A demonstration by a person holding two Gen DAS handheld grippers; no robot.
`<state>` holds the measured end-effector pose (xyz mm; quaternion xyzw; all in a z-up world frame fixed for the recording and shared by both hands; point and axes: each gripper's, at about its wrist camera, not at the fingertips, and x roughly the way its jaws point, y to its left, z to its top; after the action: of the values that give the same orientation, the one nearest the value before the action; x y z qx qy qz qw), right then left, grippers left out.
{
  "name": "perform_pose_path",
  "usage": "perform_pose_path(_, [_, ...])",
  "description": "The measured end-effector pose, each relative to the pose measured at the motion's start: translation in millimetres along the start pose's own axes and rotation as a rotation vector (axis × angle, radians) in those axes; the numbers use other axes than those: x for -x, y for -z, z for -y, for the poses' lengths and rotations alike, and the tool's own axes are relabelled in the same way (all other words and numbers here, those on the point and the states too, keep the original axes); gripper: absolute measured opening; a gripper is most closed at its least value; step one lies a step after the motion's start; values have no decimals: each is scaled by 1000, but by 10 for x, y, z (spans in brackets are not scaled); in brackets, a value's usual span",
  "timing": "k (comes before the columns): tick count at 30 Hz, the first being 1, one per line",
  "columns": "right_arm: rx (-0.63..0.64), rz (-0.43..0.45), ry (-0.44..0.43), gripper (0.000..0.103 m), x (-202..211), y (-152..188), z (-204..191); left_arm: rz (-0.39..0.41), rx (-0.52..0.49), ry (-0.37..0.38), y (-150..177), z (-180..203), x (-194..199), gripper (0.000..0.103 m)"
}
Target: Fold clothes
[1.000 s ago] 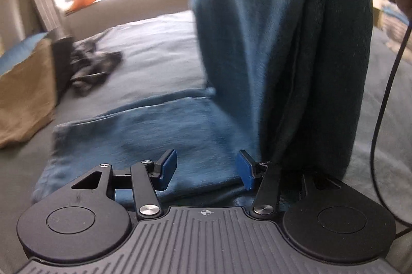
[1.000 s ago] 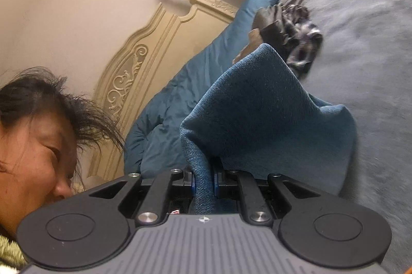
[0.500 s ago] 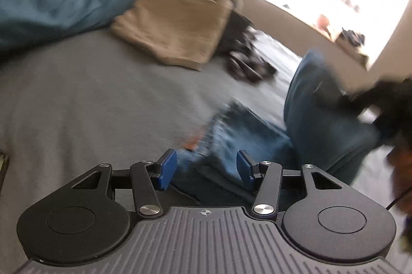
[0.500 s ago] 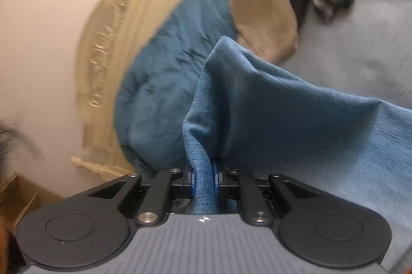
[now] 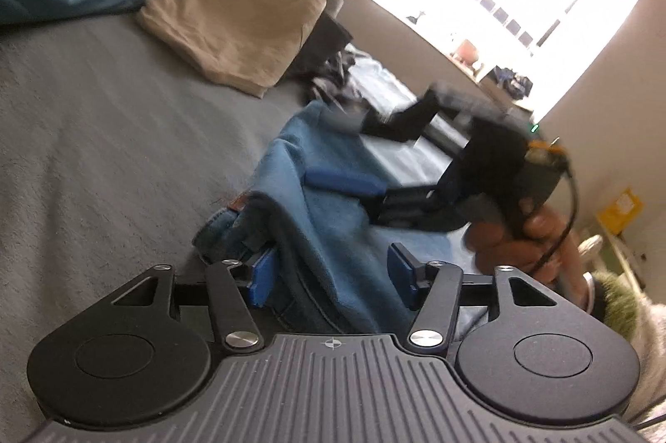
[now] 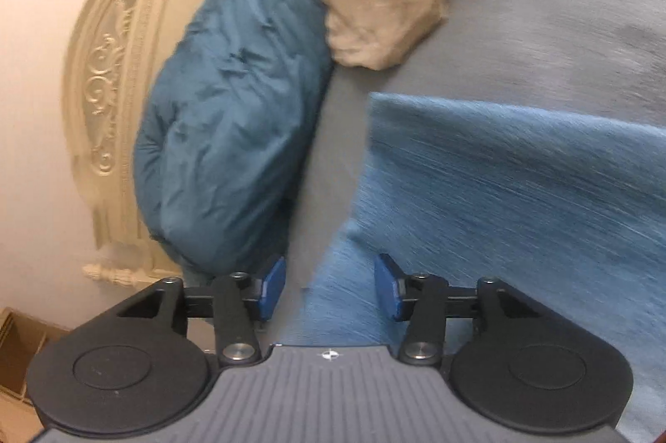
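Observation:
Blue jeans [image 5: 324, 218] lie folded over on the grey bed [image 5: 104, 135]. My left gripper [image 5: 333, 272] is low over their near end, its jaws opening; a fold of denim runs between the pads, which do not press on it. In the left wrist view my right gripper [image 5: 354, 151] hovers over the top layer, held by a hand [image 5: 516, 230]. Its jaws are opening too. In the right wrist view the jeans [image 6: 520, 185] lie loose under the right gripper [image 6: 329, 287], with cloth between the spread pads but not pinched.
A folded tan garment [image 5: 233, 22] and a dark patterned heap of clothes [image 5: 333, 72] lie further up the bed. A teal duvet [image 6: 233, 101] lies bunched against the carved headboard [image 6: 104, 76]. A cardboard box [image 6: 16, 351] stands beside the bed.
The right gripper came down with the denim edge and opened, letting it go. The hanging jeans now lie folded on the bed. The left gripper rolled and swung round to the jeans' end.

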<state>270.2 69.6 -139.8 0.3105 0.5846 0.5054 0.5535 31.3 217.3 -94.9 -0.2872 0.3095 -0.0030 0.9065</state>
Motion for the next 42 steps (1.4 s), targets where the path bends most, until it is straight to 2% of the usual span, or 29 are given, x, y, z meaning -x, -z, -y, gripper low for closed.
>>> perform_pose_path(5, [-19, 57, -107, 55, 298, -24, -84, -12, 15, -60, 2, -11, -110, 58])
perform_pose_path(8, [-65, 155, -159, 56, 802, 106, 5, 28, 44, -90, -22, -42, -114, 54])
perform_pose_path(10, [-96, 234, -166, 58, 1157, 226, 94, 54, 72, -105, -34, -88, -111, 43])
perform_pose_path(12, [-149, 321, -141, 58, 1482, 419, 256, 62, 93, -129, -53, -139, -124, 15])
perform_pose_path(14, [-213, 400, -119, 58, 1762, 628, 437, 55, 115, -147, -69, -208, -137, 11])
perform_pose_path(17, [-294, 467, -77, 58, 1958, 865, 707, 63, 151, -151, -84, -270, -150, 9])
perform_pose_path(20, [-320, 470, 25, 58, 1919, 932, 846, 65, 136, -178, -103, -256, -164, 9])
perform_pose_path(23, [-339, 417, 112, 58, 1783, 940, 956, 45, 165, -199, -100, -335, -211, 10])
perform_pose_path(27, [-382, 326, 76, 59, 1524, 1008, 1040, 31, 277, -189, -93, -501, -255, 10])
perform_pose_path(31, [-334, 267, 92, 59, 1271, 955, 1017, 31, 256, -209, -86, -463, -266, 11])
perform_pose_path(37, [-316, 218, 52, 59, 1013, 835, 991, 26, 274, -205, -85, -512, -281, 12])
perform_pose_path(42, [-309, 210, 10, 56, 825, 779, 1052, 26, 280, -210, -64, -541, -285, 13])
